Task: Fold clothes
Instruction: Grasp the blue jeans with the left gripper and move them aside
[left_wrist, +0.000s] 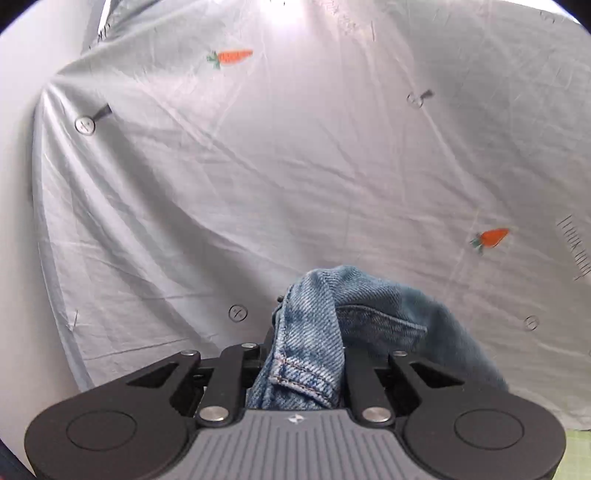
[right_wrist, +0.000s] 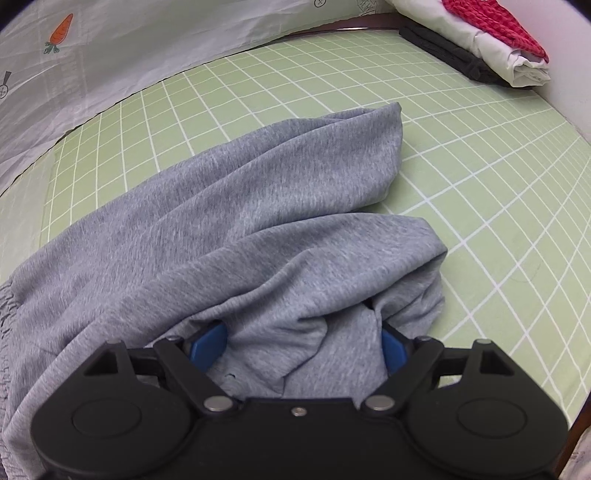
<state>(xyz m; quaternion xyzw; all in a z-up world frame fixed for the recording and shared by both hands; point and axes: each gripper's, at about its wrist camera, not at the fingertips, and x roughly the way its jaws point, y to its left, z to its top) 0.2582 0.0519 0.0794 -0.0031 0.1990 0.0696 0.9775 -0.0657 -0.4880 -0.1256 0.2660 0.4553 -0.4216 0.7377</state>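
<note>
In the left wrist view my left gripper (left_wrist: 306, 354) is shut on a blue denim garment (left_wrist: 332, 325), which bunches between the fingers and drapes to the right, held up in front of a white sheet. In the right wrist view a grey jersey garment (right_wrist: 240, 221) lies crumpled on the green grid mat (right_wrist: 498, 184). My right gripper (right_wrist: 303, 343) sits over its near edge with blue fingers (right_wrist: 207, 347) spread apart and grey cloth bunched between them; its fingertips are hidden under the fabric.
A white sheet with carrot prints (left_wrist: 258, 166) hangs as a backdrop and also edges the mat at the upper left (right_wrist: 92, 55). A stack of folded clothes, black, white and red (right_wrist: 491, 40), sits at the mat's far right corner.
</note>
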